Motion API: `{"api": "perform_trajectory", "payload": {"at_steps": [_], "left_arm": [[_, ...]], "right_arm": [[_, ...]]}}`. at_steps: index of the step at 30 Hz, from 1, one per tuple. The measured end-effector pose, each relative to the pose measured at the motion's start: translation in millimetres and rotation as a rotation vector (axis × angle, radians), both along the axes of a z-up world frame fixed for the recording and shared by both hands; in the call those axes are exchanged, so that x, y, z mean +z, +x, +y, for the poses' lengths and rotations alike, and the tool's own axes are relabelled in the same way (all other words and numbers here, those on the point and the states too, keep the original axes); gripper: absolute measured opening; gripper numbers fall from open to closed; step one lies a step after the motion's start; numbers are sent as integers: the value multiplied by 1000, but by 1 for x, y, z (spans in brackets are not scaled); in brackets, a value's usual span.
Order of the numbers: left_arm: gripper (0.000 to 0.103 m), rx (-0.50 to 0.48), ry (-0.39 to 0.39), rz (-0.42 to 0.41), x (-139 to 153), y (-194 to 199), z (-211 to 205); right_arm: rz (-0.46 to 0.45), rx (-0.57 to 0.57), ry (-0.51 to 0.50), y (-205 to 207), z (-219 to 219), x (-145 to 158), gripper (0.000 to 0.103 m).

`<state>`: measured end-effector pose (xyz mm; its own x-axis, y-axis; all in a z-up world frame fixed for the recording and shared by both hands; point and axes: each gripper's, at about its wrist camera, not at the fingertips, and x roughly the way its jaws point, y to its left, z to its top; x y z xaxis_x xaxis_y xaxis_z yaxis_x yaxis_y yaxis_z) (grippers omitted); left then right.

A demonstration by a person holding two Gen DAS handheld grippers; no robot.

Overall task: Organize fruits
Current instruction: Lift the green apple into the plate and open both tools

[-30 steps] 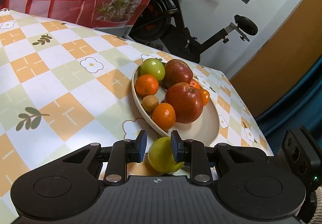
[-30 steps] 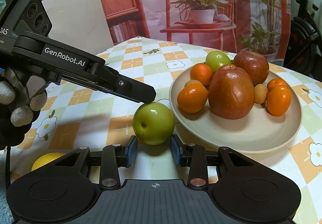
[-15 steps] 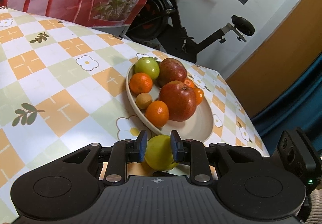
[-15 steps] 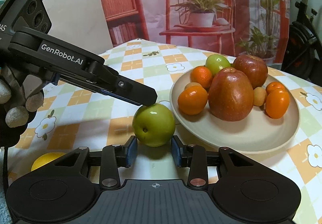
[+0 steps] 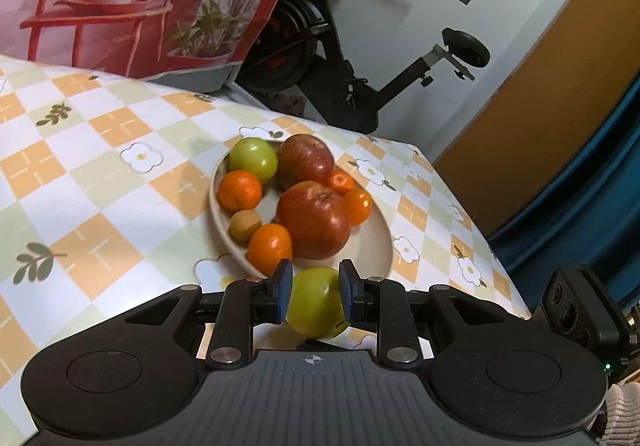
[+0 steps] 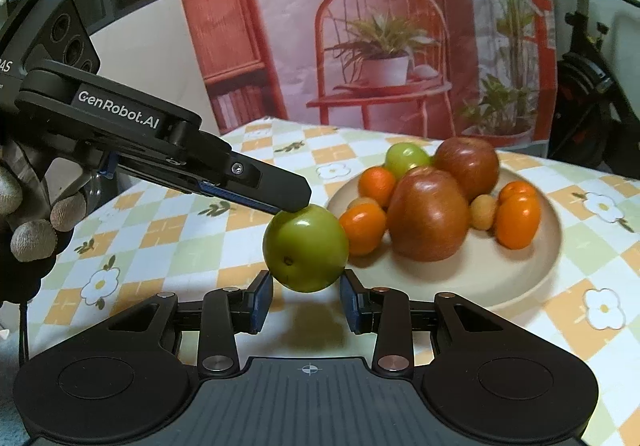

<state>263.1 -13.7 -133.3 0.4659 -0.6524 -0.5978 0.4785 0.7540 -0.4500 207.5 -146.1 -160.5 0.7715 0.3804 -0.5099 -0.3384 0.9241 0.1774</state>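
On the checked tablecloth (image 5: pixel 92 205), at the left of the left wrist view, nothing lies but the printed flowers and leaves; further right stands the beige plate (image 5: pixel 376 242), which carries 2 red apples, 1 green fruit, 4 small oranges and 1 brownish little fruit. Just in front of the plate's near rim the left gripper (image 5: pixel 313 296) is clenched on a green apple (image 5: pixel 316 302), its blue pads pressing both flanks. Compared with a second ago the plate sits lower and nearer in this view and the apple hangs clear of the cloth, so the fruit has been picked up and carried toward the plate. In the right wrist view, from the left, a gloved hand (image 6: pixel 28 221) holds the left tool, whose finger reaches across onto the top of the green apple (image 6: pixel 306 248). The right gripper (image 6: pixel 306 300) has its jaws standing just under and beside that apple; whether its pads touch the fruit cannot be told, though they look slightly apart from it. To the right the plate (image 6: pixel 532 278) has bare space at its near side. My judgement: the lift is done, and placing the apple in that free space comes next.
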Motion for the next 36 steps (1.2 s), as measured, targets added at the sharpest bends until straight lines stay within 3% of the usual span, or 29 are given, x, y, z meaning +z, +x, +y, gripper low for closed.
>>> {"api": "perform_trajectory", "payload": {"at_steps": [12,28,36], "left_arm": [[27,-29,33,-10,0,16,-41],[26,54,86,31,-16,30,-31],[26,91,96,3,-8,19,-22]], "right_arm": [[-2,-74,-9,6,-31,0,34],[8,-91,-14,11,-30,-6,29],[1,-105,-16,8,-31,-7,30]]}}
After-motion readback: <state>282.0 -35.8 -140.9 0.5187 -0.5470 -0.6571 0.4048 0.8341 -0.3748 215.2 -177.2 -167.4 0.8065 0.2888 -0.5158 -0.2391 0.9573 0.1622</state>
